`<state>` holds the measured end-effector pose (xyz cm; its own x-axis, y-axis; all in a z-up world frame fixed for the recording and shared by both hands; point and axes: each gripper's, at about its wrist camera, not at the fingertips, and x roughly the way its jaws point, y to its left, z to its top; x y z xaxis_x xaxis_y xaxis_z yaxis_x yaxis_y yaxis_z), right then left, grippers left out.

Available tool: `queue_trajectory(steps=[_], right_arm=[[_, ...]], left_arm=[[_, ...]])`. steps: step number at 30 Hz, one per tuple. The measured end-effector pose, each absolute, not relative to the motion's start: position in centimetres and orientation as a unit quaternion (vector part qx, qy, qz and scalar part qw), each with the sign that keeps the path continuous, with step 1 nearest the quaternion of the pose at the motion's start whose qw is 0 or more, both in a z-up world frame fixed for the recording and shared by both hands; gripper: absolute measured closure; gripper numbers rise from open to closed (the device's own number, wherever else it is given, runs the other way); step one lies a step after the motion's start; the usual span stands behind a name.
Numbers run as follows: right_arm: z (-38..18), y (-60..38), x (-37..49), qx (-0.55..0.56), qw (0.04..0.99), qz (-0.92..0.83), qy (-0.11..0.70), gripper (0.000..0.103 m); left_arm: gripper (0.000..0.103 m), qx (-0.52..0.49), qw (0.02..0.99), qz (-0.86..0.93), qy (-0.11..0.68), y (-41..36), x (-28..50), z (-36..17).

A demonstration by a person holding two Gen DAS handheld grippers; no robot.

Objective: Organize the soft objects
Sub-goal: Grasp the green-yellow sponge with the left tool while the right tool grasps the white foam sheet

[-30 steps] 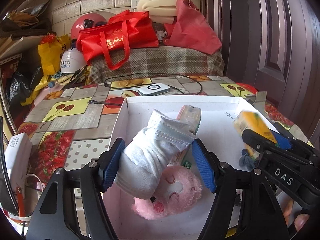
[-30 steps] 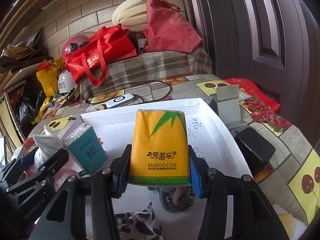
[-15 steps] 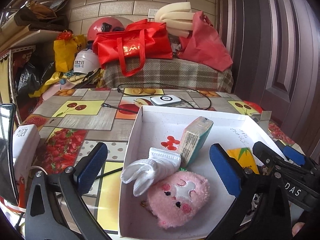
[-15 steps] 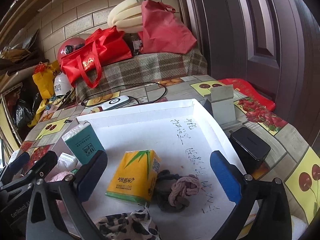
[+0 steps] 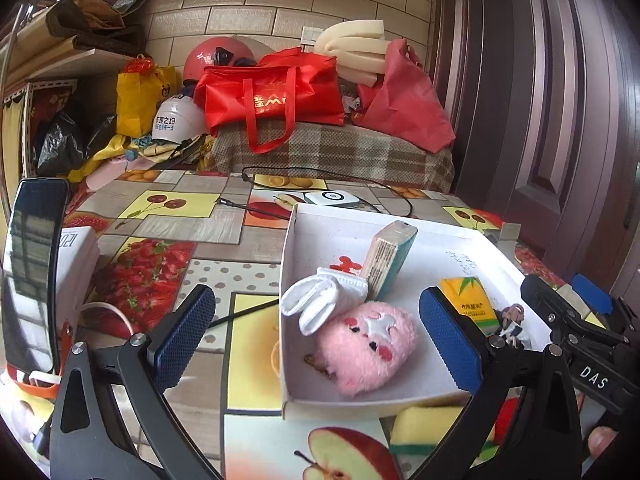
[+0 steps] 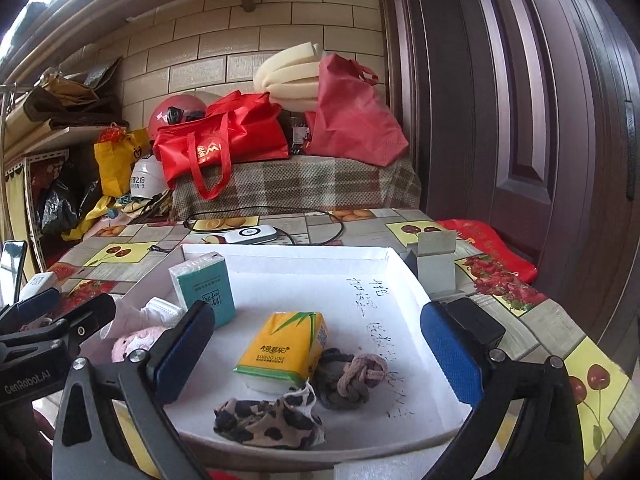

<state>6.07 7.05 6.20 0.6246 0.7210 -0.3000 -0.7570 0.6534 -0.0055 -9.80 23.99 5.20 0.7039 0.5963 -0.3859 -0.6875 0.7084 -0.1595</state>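
Note:
A white shallow box [image 5: 440, 236] [image 6: 404, 272] on the table holds the soft things. In the left wrist view a white rolled sock [image 5: 320, 300] lies on a pink plush toy [image 5: 368, 352], beside a teal tissue pack [image 5: 390, 258]. My left gripper [image 5: 316, 340] stands open in front of them, empty. In the right wrist view a yellow tissue pack [image 6: 282, 350], a knotted grey-pink sock [image 6: 352, 378] and a leopard-print cloth [image 6: 268, 422] lie in the box, with the teal tissue pack [image 6: 204, 286] upright behind. My right gripper [image 6: 316, 352] is open and empty, just in front of the box.
A phone on a stand [image 5: 34, 272] rises at the left edge. A yellow sponge [image 5: 428, 428] lies before the box. A white power bank with cable [image 6: 250, 235], a grey holder [image 6: 436, 266] and a black box [image 6: 476, 320] sit around it. Red bags [image 5: 276, 92] pile up behind.
Both grippers have opened wide and drawn back from the box. The white sock was let go onto the pink plush, and the yellow tissue pack was let go and lies flat in the box.

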Motion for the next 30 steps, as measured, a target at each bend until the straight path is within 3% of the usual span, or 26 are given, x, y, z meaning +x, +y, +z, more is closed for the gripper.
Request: queue_trajectory(steps=[11,17,26,30], right_arm=[[6.0,-1.2,5.3,-0.092,0.898,0.408,0.135,0.000],[5.2,-6.3,7.8,-0.122,0.882,0.402,0.214,0.000],[2.9,-6.0,10.4,-0.197,0.836,0.404,0.313,0.000],[2.2,-5.1,11.1,-0.227,0.833,0.401,0.308,0.000]], left_arm=[[0.000,-0.088,0.921,0.313,0.213,19.8,-10.9,4.6],[0.000,-0.119,0.912,0.276,0.280,19.7,-9.8,3.1],[0.000,-0.065,0.904,0.248,0.341,17.5,-6.8,2.0],[0.000,-0.087,0.900,0.239,0.353,17.9,-6.1,1.5]])
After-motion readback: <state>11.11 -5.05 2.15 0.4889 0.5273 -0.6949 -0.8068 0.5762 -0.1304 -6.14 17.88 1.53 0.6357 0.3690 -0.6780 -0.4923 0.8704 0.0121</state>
